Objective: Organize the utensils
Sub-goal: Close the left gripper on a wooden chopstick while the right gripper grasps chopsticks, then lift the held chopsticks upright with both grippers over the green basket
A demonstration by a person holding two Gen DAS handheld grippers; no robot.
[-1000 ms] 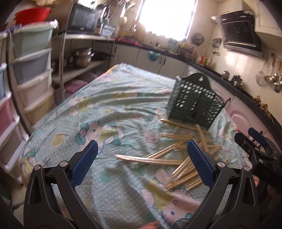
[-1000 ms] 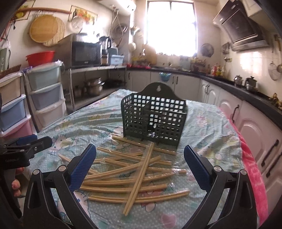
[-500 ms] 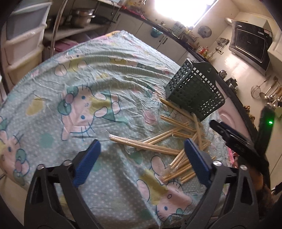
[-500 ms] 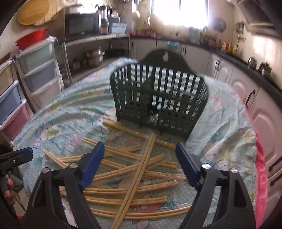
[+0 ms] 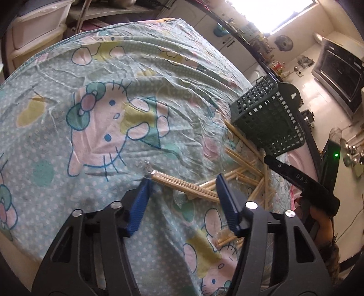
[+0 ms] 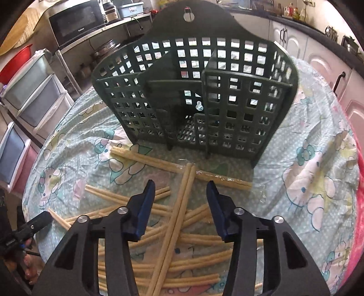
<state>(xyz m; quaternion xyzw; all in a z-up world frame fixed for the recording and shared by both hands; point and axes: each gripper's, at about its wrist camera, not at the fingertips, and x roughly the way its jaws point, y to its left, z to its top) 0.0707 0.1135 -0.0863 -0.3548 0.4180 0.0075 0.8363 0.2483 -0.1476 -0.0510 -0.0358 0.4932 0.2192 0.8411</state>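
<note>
Both claws have just been closing yet stand spread, the left gripper [image 5: 183, 182] straddling one wrapped chopstick pair [image 5: 182, 185], the right gripper [image 6: 180, 190] straddling another pair [image 6: 179, 205] before the green holder [image 6: 193, 98].

- Tablecloth [image 5: 141, 75]: pale teal ground with small white dots; printed cartoon cat figures in pink and white with blue outlines, teal bows and yellow-green patches.
- Utensil holder [image 6: 227, 118]: dark green plastic, square-hole grid pattern on all walls; stands at 12 o'clock of the chopstick pile.
- Chopsticks [image 6: 179, 214]: pale yellow-tan, plain; several pairs in clear wrappers.
- Left gripper [image 5: 182, 191]: black frame, silver screws, blue ribbed pads.
- Right gripper [image 6: 180, 198]: black frame, silver screws, blue pads.
- Drawer unit [image 6: 34, 95]: white frame, grey-blue and pale green fronts, at 9 o'clock of the holder.
- Basin [image 6: 13, 61]: red.
- Microwave [image 6: 77, 20]: black and silver.
- Cabinet doors [image 6: 323, 66]: white.
</note>
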